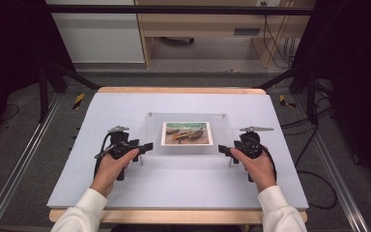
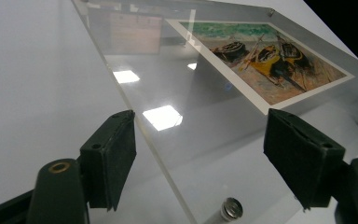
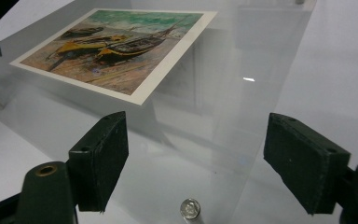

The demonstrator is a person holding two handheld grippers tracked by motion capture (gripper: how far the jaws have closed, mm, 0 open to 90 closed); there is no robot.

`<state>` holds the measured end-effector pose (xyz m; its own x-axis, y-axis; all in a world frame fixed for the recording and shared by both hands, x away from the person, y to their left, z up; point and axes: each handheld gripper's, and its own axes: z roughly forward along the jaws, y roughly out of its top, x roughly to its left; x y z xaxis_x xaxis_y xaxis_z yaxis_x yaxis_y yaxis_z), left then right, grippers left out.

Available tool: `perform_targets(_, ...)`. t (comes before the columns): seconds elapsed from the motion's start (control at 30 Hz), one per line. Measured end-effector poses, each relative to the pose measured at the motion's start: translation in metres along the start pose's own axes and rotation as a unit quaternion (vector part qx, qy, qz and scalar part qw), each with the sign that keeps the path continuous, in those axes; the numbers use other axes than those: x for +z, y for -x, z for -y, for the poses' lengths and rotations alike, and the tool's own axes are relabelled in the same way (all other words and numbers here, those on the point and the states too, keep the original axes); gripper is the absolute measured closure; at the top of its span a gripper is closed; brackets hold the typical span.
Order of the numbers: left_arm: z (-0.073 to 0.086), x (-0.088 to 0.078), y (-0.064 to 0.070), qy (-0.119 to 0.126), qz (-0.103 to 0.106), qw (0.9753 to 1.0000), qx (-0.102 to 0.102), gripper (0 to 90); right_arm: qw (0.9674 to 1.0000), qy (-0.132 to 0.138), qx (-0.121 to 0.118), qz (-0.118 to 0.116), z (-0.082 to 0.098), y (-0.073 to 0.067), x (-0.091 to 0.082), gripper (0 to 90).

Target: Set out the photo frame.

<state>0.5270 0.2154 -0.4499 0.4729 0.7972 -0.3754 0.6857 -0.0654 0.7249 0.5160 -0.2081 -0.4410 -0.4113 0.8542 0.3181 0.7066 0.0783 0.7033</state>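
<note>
Both matte black claws [image 2: 200,158] [image 3: 196,161] gape, unclamped, astride the glossy clear acrylic frame [image 1: 188,145]; seemingly rectangular.

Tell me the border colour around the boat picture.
White, around the picture; clearest in the right gripper view.

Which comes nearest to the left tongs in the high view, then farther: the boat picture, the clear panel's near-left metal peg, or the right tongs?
1. Metal peg, just beside the left tongs, under the clear panel's corner.
2. Boat picture, at the panel's middle.
3. Right tongs, at the panel's opposite edge.
</note>
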Motion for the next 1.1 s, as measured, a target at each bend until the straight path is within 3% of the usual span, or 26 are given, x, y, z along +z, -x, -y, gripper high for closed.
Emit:
perform_targets(0.3,0.0029,-0.0001,-0.0010,0.001,0.012,0.9999,-0.004,20.5,0.9999,-0.005,0.009,-0.006,0.0009,0.0004,-0.0005,19.9)
perform_targets(0.43,0.0048,0.0025,-0.0039,-0.001,0.035,0.9991,-0.025,20.4,0.9998,-0.005,0.016,-0.008,0.0011,0.0008,0.0013,18.3)
perform_targets(0.73,0.0042,0.0046,-0.0031,0.001,0.030,0.9992,-0.025,20.0,0.9997,-0.005,0.021,-0.007,0.0009,0.0012,0.0029,18.0)
perform_targets(1.1,0.0032,0.0058,-0.0035,0.001,0.028,0.9993,-0.026,20.1,0.9989,-0.016,0.037,-0.025,0.0008,0.0046,0.0037,15.7)
